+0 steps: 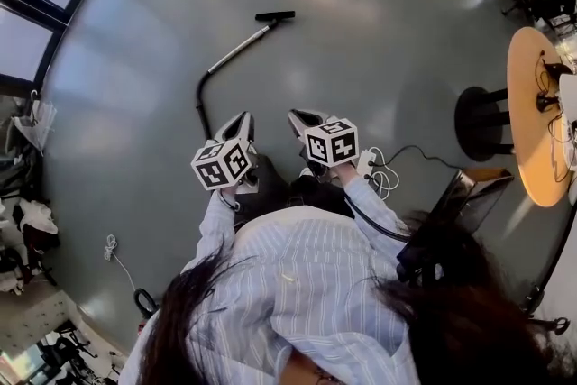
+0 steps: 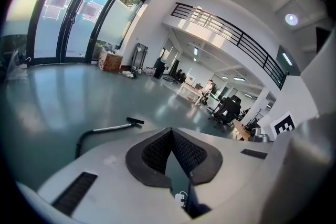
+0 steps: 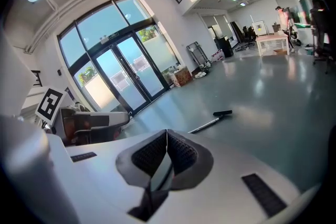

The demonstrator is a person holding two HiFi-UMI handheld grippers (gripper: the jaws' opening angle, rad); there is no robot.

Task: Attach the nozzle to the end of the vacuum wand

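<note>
Vacuum hose [image 1: 198, 99] end hidden behind left gripper [image 1: 243, 122], round table [image 1: 523, 104] cut off at right edge

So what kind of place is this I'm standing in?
Probably a big open-plan office or lab hall: there is a wide grey floor, tall glass doors, a railing along an upper level, and office chairs further back.

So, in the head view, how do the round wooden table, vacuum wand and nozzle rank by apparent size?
1. round wooden table, largest, though partly cut off at the frame edge
2. vacuum wand, long but thin
3. nozzle, smallest
</note>
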